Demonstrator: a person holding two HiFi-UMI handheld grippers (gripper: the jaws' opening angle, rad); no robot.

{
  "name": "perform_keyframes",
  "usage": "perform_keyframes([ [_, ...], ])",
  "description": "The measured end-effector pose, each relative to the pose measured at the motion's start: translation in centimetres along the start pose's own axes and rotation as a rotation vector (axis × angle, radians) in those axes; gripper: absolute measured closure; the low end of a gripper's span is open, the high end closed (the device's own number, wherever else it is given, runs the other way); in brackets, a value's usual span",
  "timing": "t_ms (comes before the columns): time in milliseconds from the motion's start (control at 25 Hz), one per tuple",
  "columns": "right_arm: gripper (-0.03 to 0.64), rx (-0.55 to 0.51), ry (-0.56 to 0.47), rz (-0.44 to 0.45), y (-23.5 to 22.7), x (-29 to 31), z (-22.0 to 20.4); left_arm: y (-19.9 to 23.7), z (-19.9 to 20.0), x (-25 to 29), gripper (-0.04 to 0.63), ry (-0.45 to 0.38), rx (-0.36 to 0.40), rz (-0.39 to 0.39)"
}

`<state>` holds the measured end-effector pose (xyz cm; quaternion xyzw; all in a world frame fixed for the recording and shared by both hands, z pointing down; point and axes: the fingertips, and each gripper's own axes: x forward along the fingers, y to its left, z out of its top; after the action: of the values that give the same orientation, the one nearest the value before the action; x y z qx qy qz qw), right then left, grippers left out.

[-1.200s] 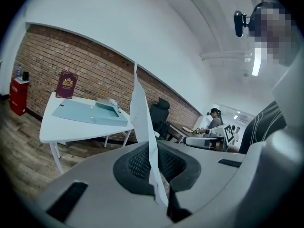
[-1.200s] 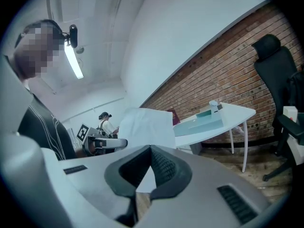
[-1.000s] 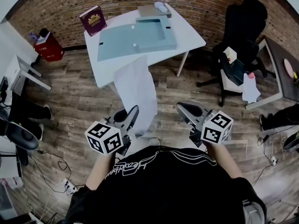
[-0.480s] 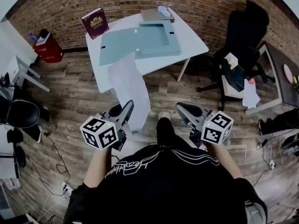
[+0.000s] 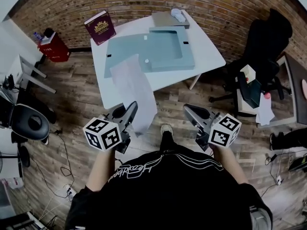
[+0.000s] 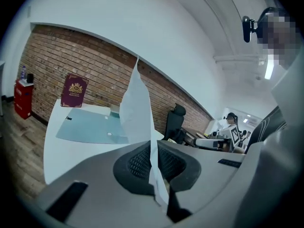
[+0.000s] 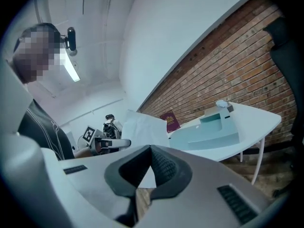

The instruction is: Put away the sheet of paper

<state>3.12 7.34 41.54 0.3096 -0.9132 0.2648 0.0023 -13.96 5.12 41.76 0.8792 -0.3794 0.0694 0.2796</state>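
- Pads of the left gripper (image 5: 131, 107) are clamped on the lower edge of a thin white sheet of paper (image 5: 134, 92). In the left gripper view the sheet (image 6: 136, 107) rises on edge from between the closed jaws.
- The right gripper (image 5: 188, 109) is at 3 o'clock of the left one and well apart from it. In its own view (image 7: 151, 147) the jaw tips meet with nothing gripped between them.
- From the clamp the sheet runs up toward 12 o'clock, slightly curled. Its far end overlaps the near edge of a white rectangular table (image 5: 207, 48); whether it rests there or hangs just above, the head view does not settle.
- A pale teal open folder (image 5: 160, 51) lies flat on the table, with its shallow tray half at 1 o'clock of the sheet's far end.
- A maroon hardback book with a gold crest (image 5: 100, 27) stands at the table's 10 o'clock corner, against the brick wall (image 5: 225, 8).
- A black office chair (image 5: 271, 40) stands at 2 o'clock of the grippers, beyond the table's right corner.
- A red box (image 5: 53, 48) sits on the wooden plank floor (image 5: 81, 99) at 10 o'clock, by the wall.
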Motion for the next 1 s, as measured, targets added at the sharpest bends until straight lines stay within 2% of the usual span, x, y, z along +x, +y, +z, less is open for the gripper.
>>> perform_keyframes([
  [280, 0.614, 0.101, -0.011, 0.058, -7.3, 4.4, 3.7, 4.2, 4.6, 5.4, 0.565, 0.014, 0.001, 0.059],
  [480, 0.614, 0.081, -0.009, 0.089, -11.3, 6.2, 7.1, 7.0, 7.6, 8.2, 0.565, 0.02, 0.008, 0.13],
  [720, 0.614, 0.031, 0.026, 0.127, -13.2, 8.0, 8.7, 9.6, 10.6, 9.5, 0.565, -0.01, 0.024, 0.18],
  [1000, 0.614, 0.002, 0.038, 0.134, -13.4, 9.1, 9.6, 12.0, 13.6, 10.2, 0.565, -0.04, 0.061, 0.181],
])
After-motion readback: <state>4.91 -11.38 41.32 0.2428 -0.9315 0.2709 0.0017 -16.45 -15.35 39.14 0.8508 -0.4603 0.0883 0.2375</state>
